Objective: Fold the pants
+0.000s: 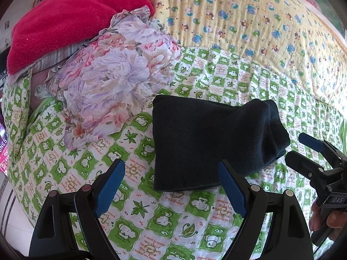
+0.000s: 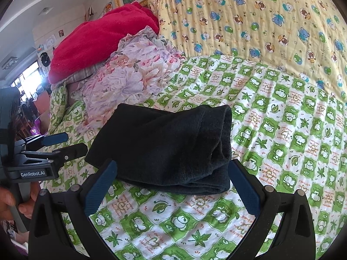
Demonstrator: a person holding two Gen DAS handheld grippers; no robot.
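Note:
The black pants [image 1: 212,138] lie folded into a thick rectangular bundle on the green-and-white quilt [image 1: 164,221]. In the left wrist view my left gripper [image 1: 171,163] is open, its blue pads [image 1: 110,186] standing either side of the bundle's near left corner, just short of it. My right gripper [image 1: 300,149] shows at the right edge, open, beside the bundle's rolled end. In the right wrist view the pants [image 2: 169,147] sit just past my open right gripper [image 2: 173,164], and the left gripper [image 2: 77,142] hovers open by their left corner. Nothing is held.
A floral pillow [image 1: 112,82] lies left of and behind the pants, with a red towel [image 1: 71,21] heaped on it. A yellow bear-print quilt [image 1: 249,15] rises behind. A hand [image 1: 325,218] holds the right gripper's handle. Bare quilt [image 2: 292,130] spreads right of the bundle.

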